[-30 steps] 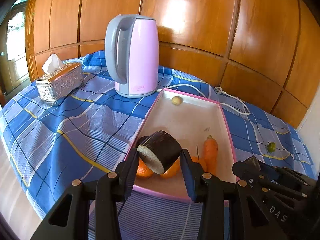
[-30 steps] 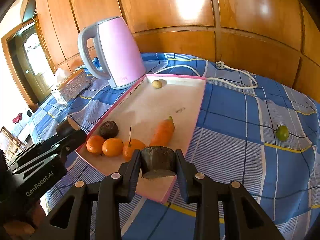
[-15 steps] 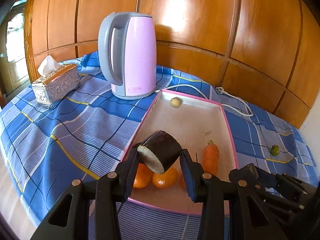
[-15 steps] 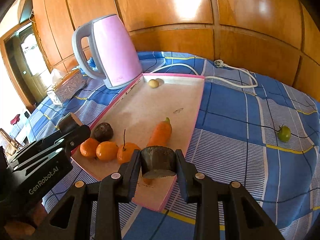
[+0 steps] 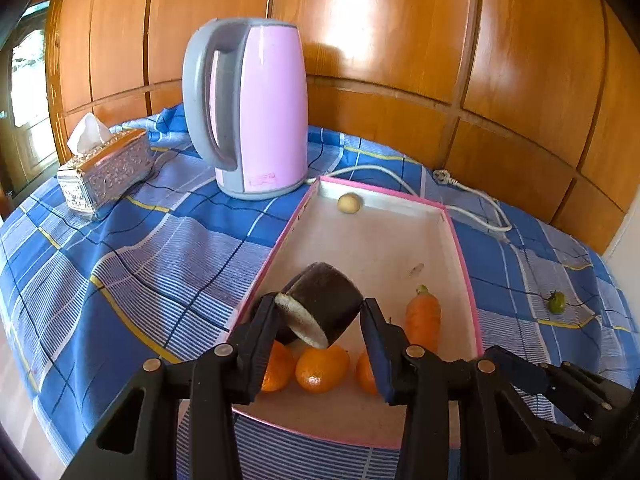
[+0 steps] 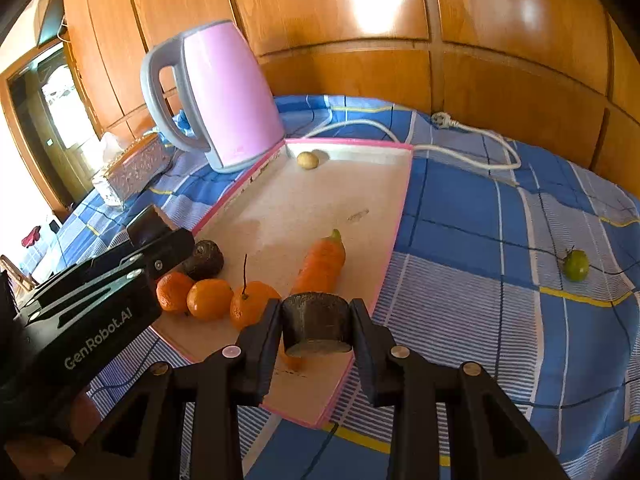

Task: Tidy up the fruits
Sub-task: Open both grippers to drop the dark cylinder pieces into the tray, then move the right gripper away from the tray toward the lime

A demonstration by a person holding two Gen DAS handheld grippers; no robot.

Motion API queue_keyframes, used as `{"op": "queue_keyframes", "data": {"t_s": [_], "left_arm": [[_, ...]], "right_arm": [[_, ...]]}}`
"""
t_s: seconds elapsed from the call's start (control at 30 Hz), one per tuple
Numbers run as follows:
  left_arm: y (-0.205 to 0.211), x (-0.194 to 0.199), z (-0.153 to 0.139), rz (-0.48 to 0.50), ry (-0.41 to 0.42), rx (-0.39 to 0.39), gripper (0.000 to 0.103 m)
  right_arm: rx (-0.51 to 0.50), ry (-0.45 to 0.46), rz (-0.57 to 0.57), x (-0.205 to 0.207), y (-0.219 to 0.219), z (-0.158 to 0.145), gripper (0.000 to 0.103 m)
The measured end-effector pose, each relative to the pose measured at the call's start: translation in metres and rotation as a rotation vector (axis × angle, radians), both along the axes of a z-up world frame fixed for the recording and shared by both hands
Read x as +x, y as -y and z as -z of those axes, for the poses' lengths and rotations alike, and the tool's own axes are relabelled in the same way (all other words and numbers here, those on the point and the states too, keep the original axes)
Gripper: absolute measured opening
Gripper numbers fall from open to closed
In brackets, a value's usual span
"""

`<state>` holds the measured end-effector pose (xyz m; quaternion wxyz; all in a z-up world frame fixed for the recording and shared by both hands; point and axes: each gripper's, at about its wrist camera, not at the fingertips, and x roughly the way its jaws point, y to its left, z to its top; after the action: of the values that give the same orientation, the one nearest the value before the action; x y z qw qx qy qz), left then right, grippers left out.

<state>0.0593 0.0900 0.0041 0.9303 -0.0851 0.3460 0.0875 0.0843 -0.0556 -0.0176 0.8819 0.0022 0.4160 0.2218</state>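
Over the near end of the shallow pink-rimmed tray (image 5: 460, 240), each gripper pinches 1 dark-skinned, pale-fleshed cut chunk.

The left gripper (image 5: 320, 320) clamps a tilted chunk (image 5: 326, 306) above 3 orange mandarins (image 6: 210, 298); the right gripper (image 6: 316, 326) clamps its upright chunk (image 6: 316, 320) near the orange carrot (image 6: 322, 262). Both chunks look light, firm and smooth-skinned, best held across the curved sides. A small green fruit (image 6: 576, 265) lies on the blue checked cloth (image 6: 480, 208), well apart.
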Motion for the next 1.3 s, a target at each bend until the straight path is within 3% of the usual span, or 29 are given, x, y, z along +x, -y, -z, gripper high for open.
{"op": "queue_keyframes", "data": {"t_s": [0.1,0.63,1.3], "left_arm": [[0.001,-0.001,0.001,-0.001,0.004,-0.001,0.049],[-0.005,-0.03,0.007,-0.05,-0.009,-0.034,0.049],[0.025,-0.062,0.004,-0.002,-0.016,-0.028,0.049]], "right_arm": [[-0.001,-0.004,0.004,0.0,0.0,0.003,0.04],[0.035,-0.031,0.019,-0.016,0.012,0.005,0.04],[0.048,-0.017,0.069,-0.04,0.038,-0.005,0.04]]}}
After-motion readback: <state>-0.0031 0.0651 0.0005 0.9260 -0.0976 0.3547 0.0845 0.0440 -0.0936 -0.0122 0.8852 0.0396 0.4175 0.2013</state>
